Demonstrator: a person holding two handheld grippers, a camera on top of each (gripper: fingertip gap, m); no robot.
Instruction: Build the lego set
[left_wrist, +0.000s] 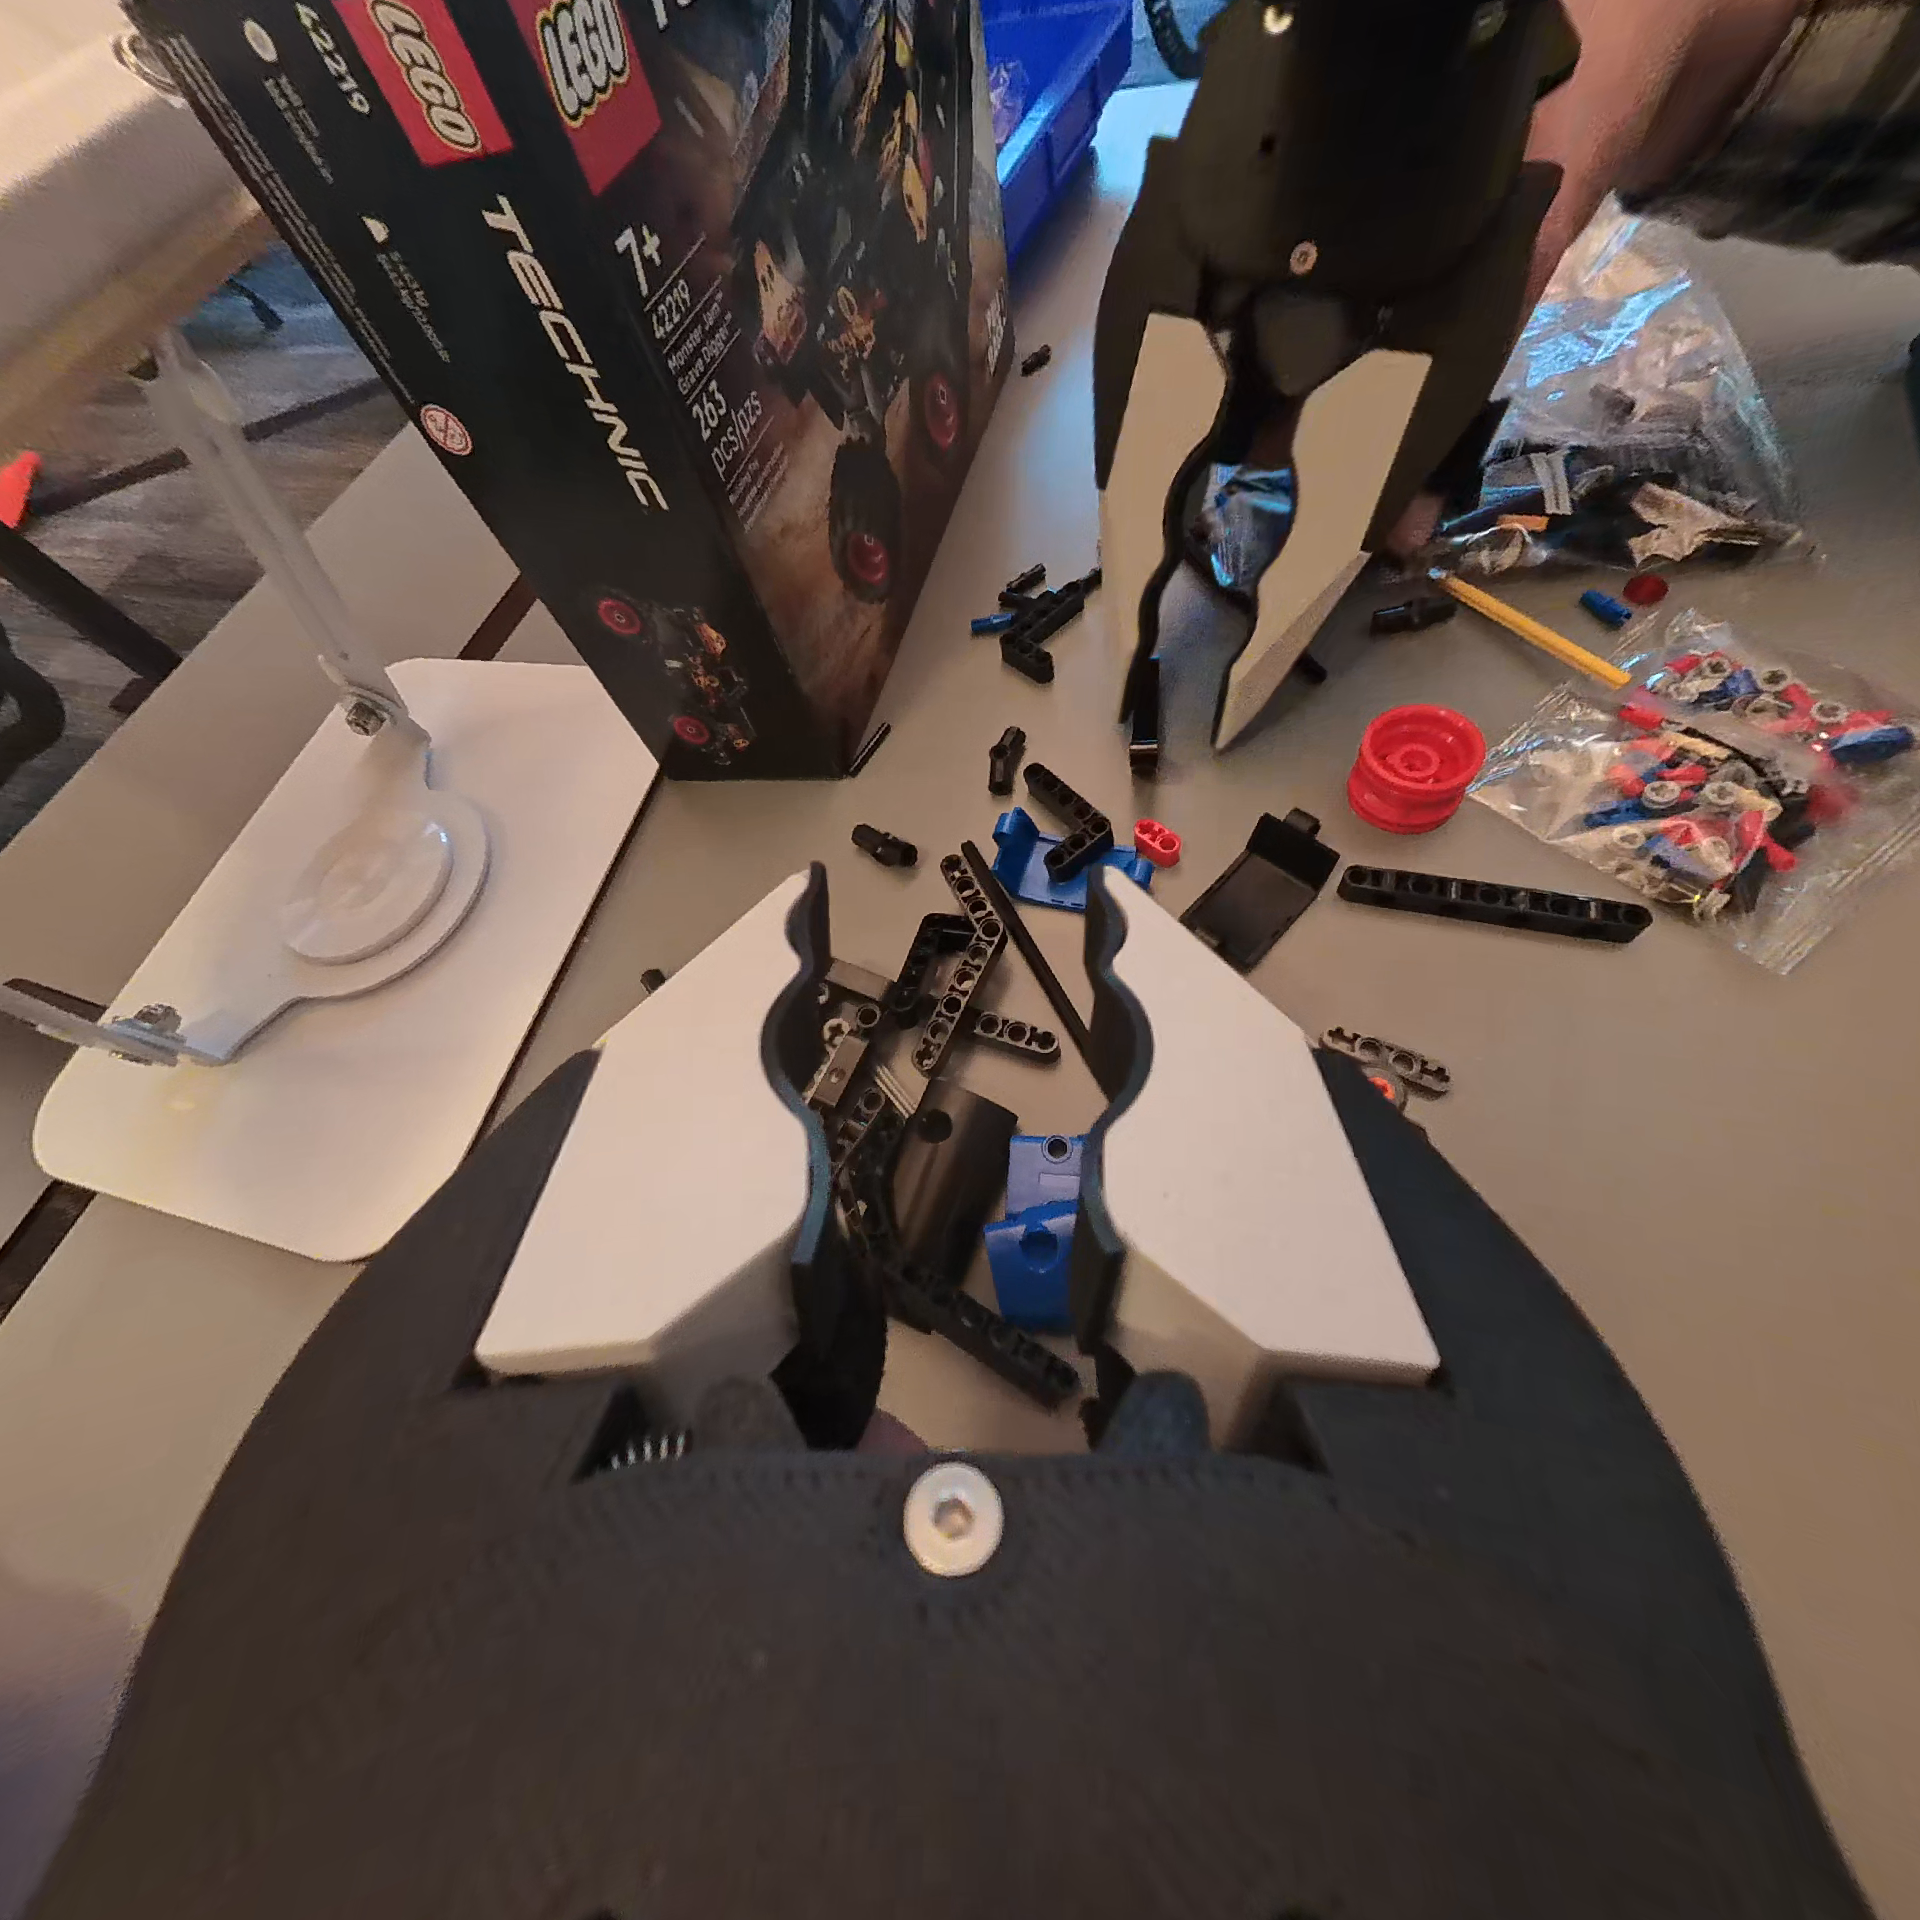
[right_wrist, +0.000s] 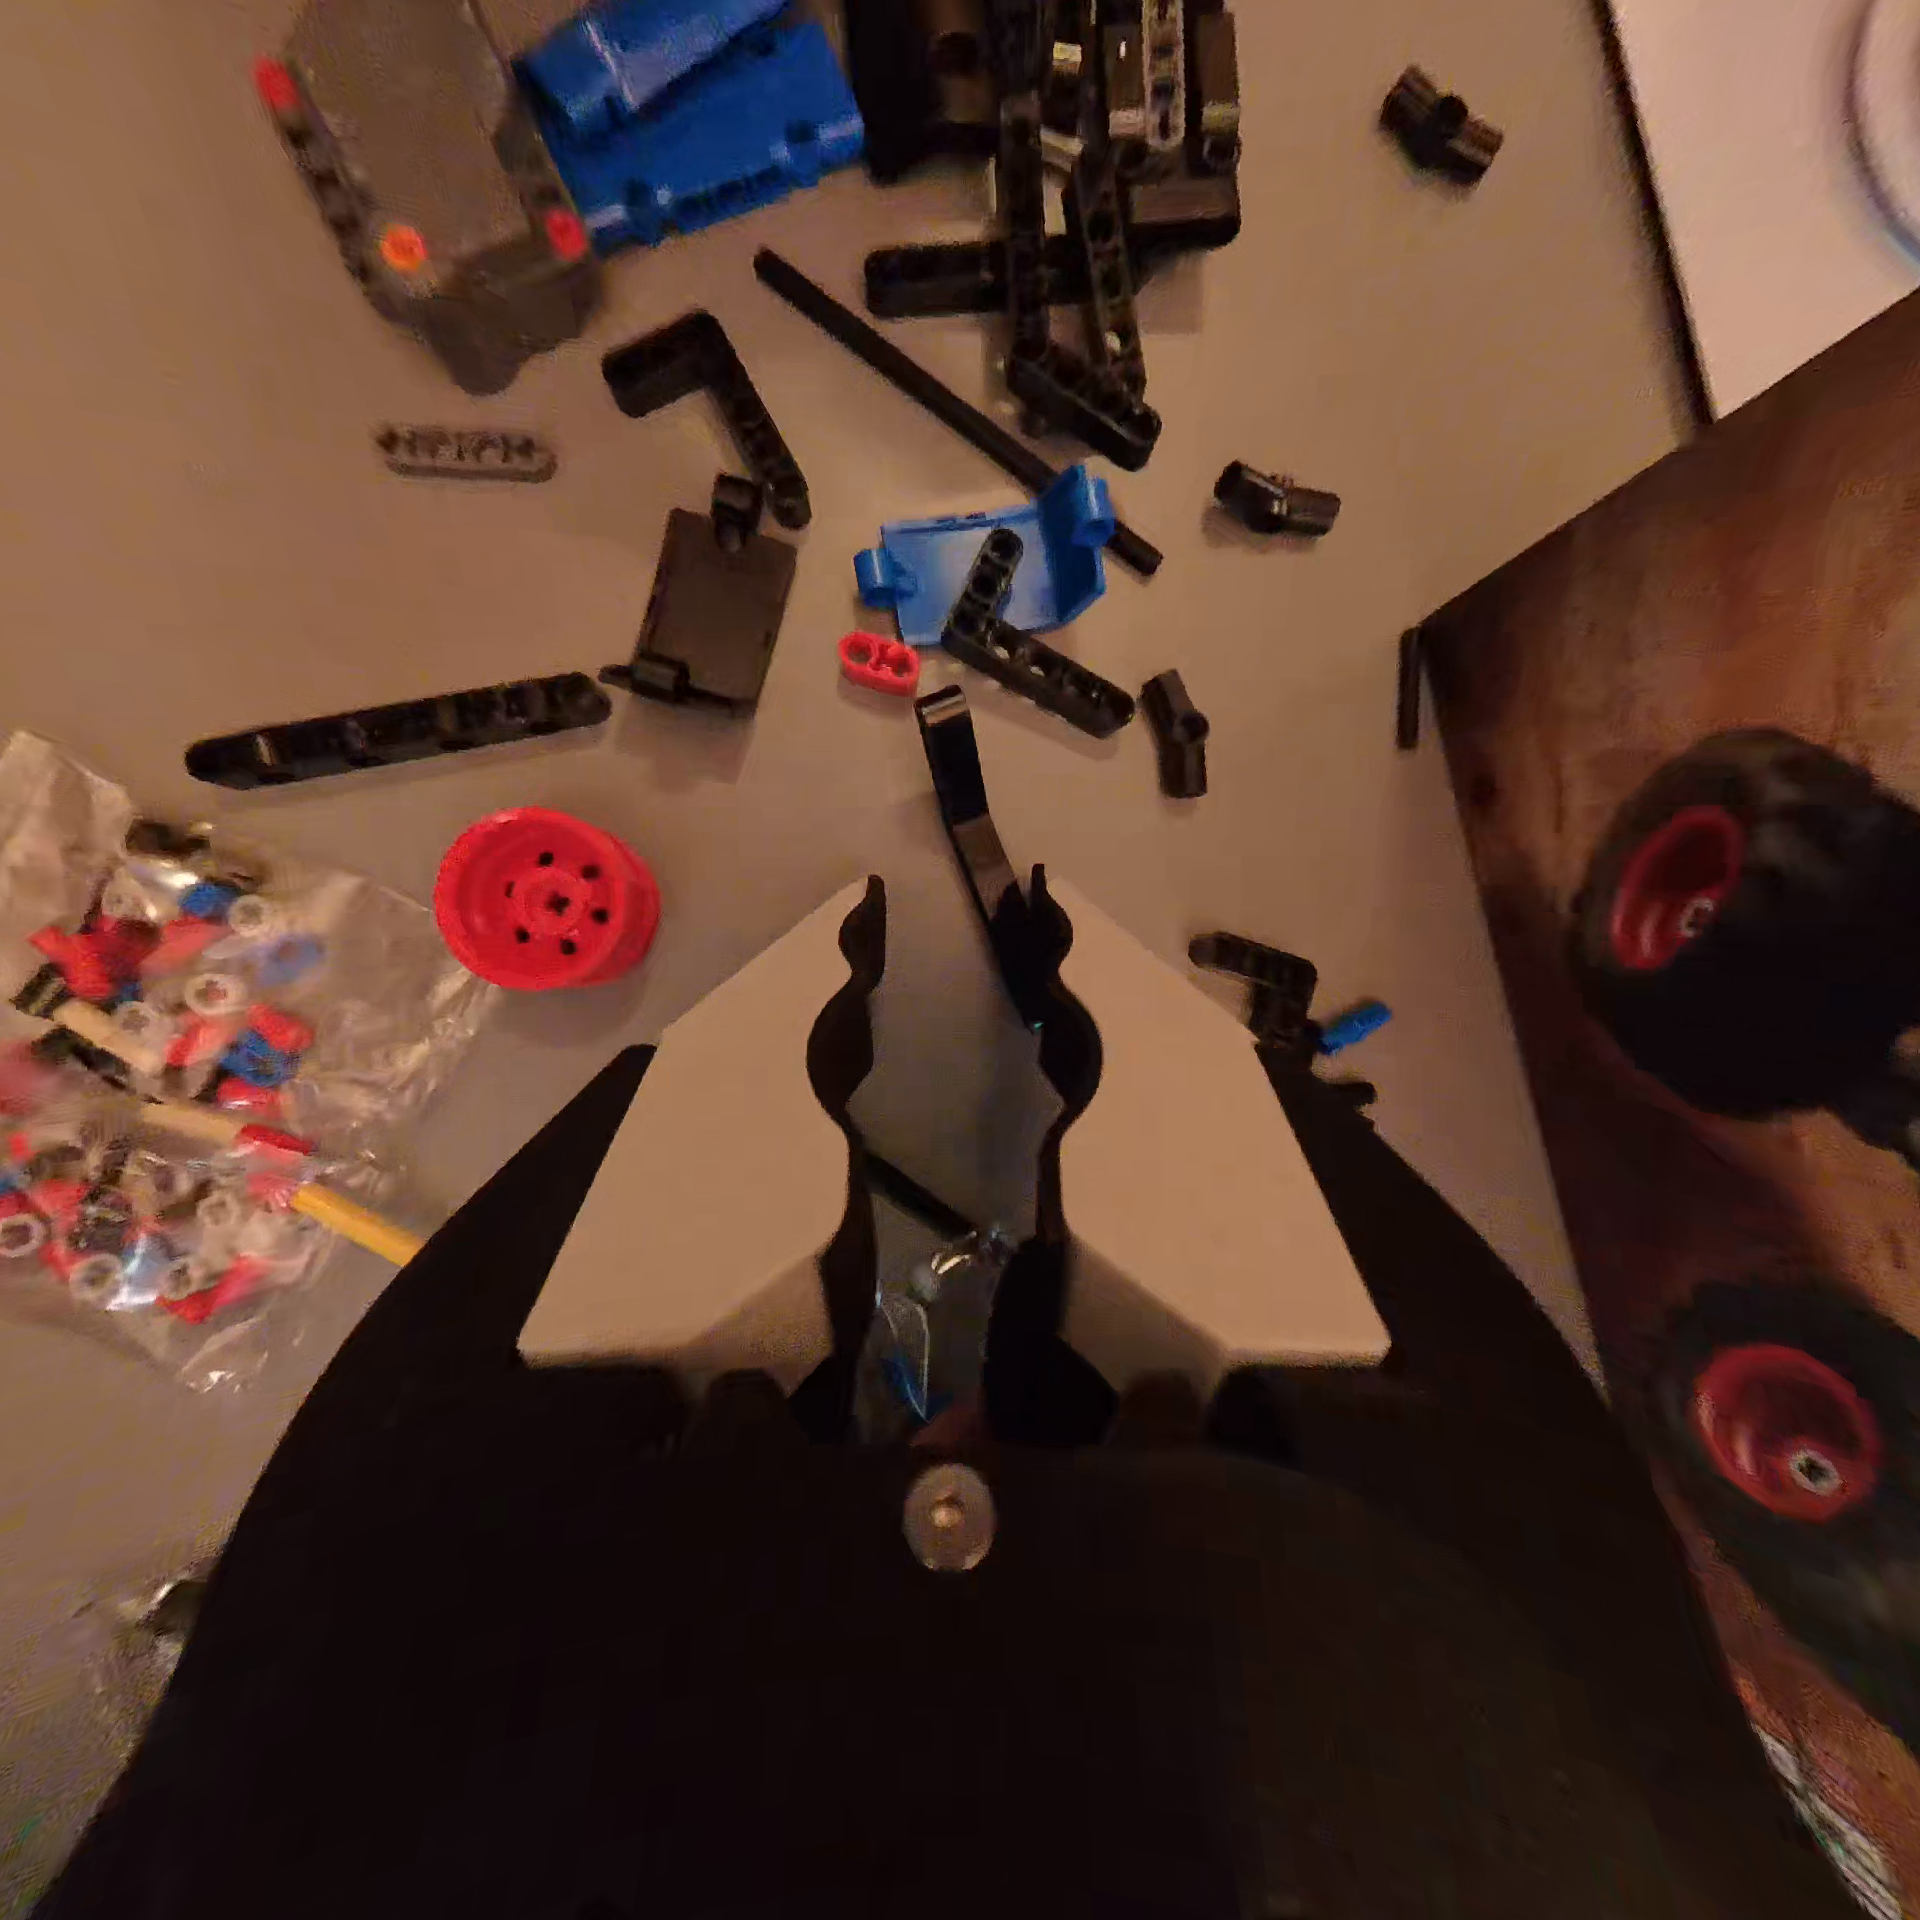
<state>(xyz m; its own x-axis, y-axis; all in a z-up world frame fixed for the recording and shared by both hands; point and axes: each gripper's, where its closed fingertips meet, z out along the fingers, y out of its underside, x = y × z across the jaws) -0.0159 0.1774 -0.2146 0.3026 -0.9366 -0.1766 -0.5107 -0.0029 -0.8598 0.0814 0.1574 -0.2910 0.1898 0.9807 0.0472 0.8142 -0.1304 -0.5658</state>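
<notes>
sorting loose lego parts (left_wrist: 966, 997) on the worktop (left_wrist: 1558, 1195) | left hand-held gripper (left_wrist: 956, 914) half open, empty, over the pile | right hand-held gripper (right_wrist: 956, 894) slightly open, black curved piece (right_wrist: 961, 790) against one finger, grip unclear | advice: seat it squarely before lifting

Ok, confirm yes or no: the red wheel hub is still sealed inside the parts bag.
No, the red wheel hub lies loose on the table, beside the parts bag.

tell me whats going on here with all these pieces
A person is building a lego set with a handheld tool in each hand. The right tool carries a black curved piece at one fingertip above the table. The left tool hovers open over a pile of black and blue parts beside the box.
</notes>
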